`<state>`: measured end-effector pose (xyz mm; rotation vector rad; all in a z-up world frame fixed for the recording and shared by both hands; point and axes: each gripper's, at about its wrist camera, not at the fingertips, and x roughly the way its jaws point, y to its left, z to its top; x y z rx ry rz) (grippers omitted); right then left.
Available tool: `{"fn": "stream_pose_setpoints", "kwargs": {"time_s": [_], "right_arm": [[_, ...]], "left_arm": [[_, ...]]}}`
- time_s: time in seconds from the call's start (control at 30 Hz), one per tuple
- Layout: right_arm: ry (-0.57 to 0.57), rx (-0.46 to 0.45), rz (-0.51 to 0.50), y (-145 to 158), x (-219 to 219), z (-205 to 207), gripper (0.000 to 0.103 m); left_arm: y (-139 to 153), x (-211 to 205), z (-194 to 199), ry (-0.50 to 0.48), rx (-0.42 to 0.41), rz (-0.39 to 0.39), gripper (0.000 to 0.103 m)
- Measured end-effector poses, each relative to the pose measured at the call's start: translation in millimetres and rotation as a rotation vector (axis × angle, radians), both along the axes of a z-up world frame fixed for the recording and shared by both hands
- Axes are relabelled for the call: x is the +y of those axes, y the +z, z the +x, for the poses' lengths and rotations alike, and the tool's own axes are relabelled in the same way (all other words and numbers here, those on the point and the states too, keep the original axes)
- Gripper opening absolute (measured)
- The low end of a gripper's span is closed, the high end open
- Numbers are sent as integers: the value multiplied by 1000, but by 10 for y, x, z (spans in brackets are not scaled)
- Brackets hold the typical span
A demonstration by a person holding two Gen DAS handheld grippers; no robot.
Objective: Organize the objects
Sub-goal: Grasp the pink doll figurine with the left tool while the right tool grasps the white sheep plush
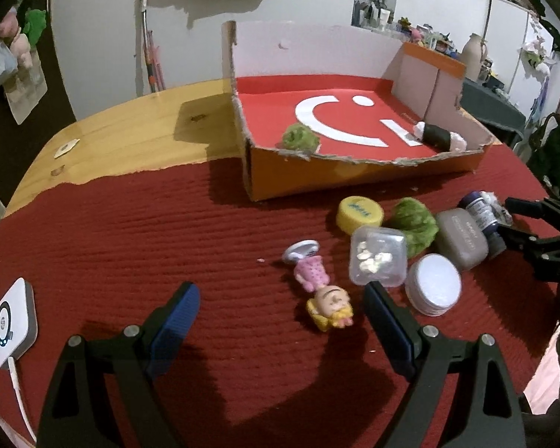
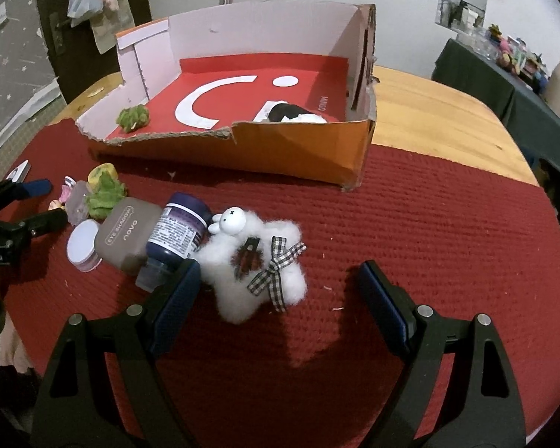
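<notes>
From the left wrist camera, the left gripper [image 1: 282, 300] fills the bottom of the frame with its jaws spread wide and nothing between the pads. Just above the gap a small doll figure [image 1: 323, 291] in a pink dress lies on the red cloth [image 1: 130, 231] that covers the surface. Right of it sits a clear plastic box [image 1: 378, 259], its contents only pale bits, with a yellow cap [image 1: 359, 213], a green fuzzy clump [image 1: 416, 222], a round white tin [image 1: 434, 289] and a grey case [image 1: 463, 239] packed close around it. The right gripper [image 1: 519, 224] enters from the right edge, half cut off, beside a dark blue bottle [image 1: 479, 212]. The cardboard box [image 1: 354, 175], upper centre, holds a second green clump [image 1: 300, 138] and a black-and-white item [image 1: 438, 135] that is hard to identify.

From the right wrist camera, the right gripper [image 2: 280, 283] also has its jaws wide apart, empty. A white fluffy toy [image 2: 257, 268] with a checked bow lies between them, closer to the left finger. The bottle [image 2: 179, 233] and grey case [image 2: 125, 235] touch at its left. The left gripper [image 2: 43, 201] shows at the left edge, largely out of frame.
</notes>
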<state>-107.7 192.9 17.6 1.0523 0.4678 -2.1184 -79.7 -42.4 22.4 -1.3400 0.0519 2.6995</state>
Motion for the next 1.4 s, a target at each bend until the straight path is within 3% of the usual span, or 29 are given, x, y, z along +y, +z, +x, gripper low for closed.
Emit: {"fn": "stream_pose_setpoints", "kwargs": {"time_s": [0.27,0.7,0.93,1.17,1.3,1.33,1.4], "right_arm": [[9,-1,3,0,4,-9,86],[20,8,-10,-14,-6,-12,85],[25,10,-13,-8,-32,-12,79],[56,20,-15,-5,-94,22,59],[79,24,-44,-20,-93,50,46],[80,21,-55,-22,-80,52,38],[80,3,-91,-14,-31,42,32]], "left_arm": [[-7,-80,-36,5,-9,-2,90],[-6,-14,-25,-22,17,12,76],[-6,38,-26,-41,38,15,72],[4,67,-30,-51,55,26,51],[8,76,5,-66,69,63,24],[6,84,16,-68,75,64,23],[7,101,42,-64,89,59,22]]}}
